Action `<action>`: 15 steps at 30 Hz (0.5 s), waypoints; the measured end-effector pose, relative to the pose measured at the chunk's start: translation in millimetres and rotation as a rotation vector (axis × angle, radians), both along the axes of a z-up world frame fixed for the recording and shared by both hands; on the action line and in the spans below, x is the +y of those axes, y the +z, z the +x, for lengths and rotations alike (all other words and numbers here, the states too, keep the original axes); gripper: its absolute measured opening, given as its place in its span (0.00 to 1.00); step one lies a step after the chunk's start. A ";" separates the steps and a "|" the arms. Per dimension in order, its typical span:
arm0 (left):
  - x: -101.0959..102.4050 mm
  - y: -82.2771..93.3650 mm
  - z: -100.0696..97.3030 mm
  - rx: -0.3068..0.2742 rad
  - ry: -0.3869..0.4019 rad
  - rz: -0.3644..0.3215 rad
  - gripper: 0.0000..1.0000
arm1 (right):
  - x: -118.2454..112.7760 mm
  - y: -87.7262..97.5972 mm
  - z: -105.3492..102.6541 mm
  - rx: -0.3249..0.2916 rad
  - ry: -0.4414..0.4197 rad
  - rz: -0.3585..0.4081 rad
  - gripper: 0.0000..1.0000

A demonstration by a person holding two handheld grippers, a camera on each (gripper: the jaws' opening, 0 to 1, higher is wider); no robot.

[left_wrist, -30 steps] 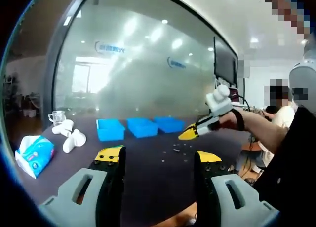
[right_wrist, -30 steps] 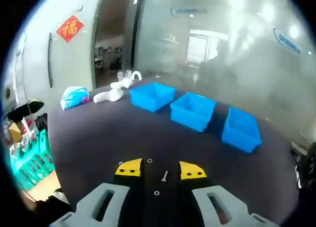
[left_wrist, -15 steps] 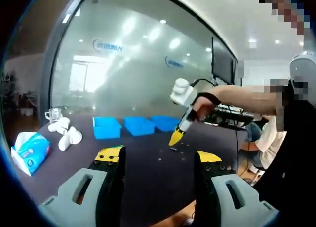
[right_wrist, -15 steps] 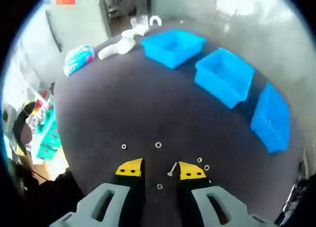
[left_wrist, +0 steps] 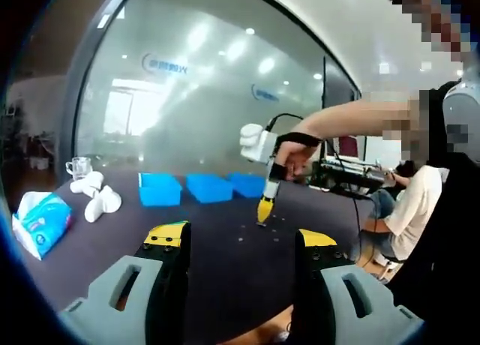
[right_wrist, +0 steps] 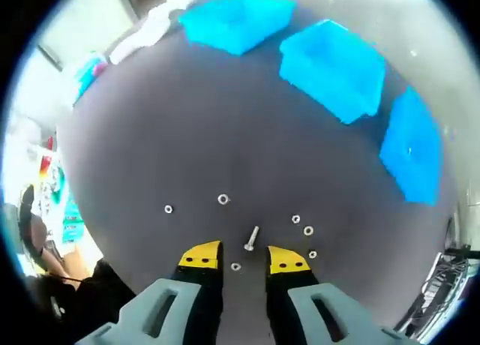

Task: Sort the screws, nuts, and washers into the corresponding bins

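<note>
right gripper (right_wrist: 244,256): jaws rise at bottom centre of the right gripper view, parted by a narrow gap, holding nothing. in the left gripper view it (left_wrist: 264,210) hangs mid frame, yellow tips pointing down at the table, a person's hand (left_wrist: 288,156) around its body.
left gripper (left_wrist: 240,240): jaws spread wide at the bottom of the left gripper view, nothing between them, above the table.
screw (right_wrist: 251,238): lies flat on the table just beyond the right gripper's tips, in line with the gap, lower centre of frame.
small ring near tips (right_wrist: 236,267): lies between the two yellow tips; nut or washer, cannot tell.
other loose parts: one ring (right_wrist: 223,199) and another (right_wrist: 168,208) left of the screw, three more (right_wrist: 306,230) clustered right of it; too small to tell nuts from washers. in the left gripper view the parts show as specks (left_wrist: 264,233) under the right gripper.
bins: three blue bins in a row, upper part of the right gripper view: first (right_wrist: 234,16), middle (right_wrist: 334,67), last (right_wrist: 414,151) at right edge. well apart from the parts. contents: none visible.
table (right_wrist: 135,135): dark surface.
tissue pack (left_wrist: 41,223): left edge of the left gripper view, on the table.
white objects (left_wrist: 97,199): beside the tissue pack, left of the bins.
glass cup (left_wrist: 77,166): behind the white objects.
</note>
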State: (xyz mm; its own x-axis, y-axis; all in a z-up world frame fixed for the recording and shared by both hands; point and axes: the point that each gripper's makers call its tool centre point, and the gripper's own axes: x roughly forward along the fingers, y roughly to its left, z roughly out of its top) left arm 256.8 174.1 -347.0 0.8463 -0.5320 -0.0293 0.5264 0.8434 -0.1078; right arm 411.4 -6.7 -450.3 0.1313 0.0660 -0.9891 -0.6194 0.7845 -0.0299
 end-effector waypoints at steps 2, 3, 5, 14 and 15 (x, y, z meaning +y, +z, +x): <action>1.0 -1.9 0.1 0.005 0.004 0.000 0.54 | -2.4 -5.0 -2.2 -0.007 0.001 -0.022 0.17; 1.4 -2.7 0.0 0.007 0.006 0.000 0.54 | -2.6 -6.6 -3.3 -0.005 0.009 -0.029 0.16; 2.0 -3.6 -0.5 0.011 0.007 -0.004 0.54 | -1.7 -8.2 2.5 -0.005 0.012 -0.037 0.15; 2.6 -2.7 0.4 0.011 0.013 -0.004 0.54 | -0.1 -14.9 0.4 -0.001 0.032 -0.066 0.12; 2.0 -3.2 0.1 0.012 0.012 -0.002 0.54 | 0.0 -14.6 0.8 -0.003 0.031 -0.066 0.12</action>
State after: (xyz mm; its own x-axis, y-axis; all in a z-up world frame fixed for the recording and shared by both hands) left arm 256.9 176.1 -350.2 0.8523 -0.5216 -0.0388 0.5147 0.8496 -0.1156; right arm 412.2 -6.7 -464.9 0.1337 0.0050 -0.9910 -0.6430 0.7614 -0.0829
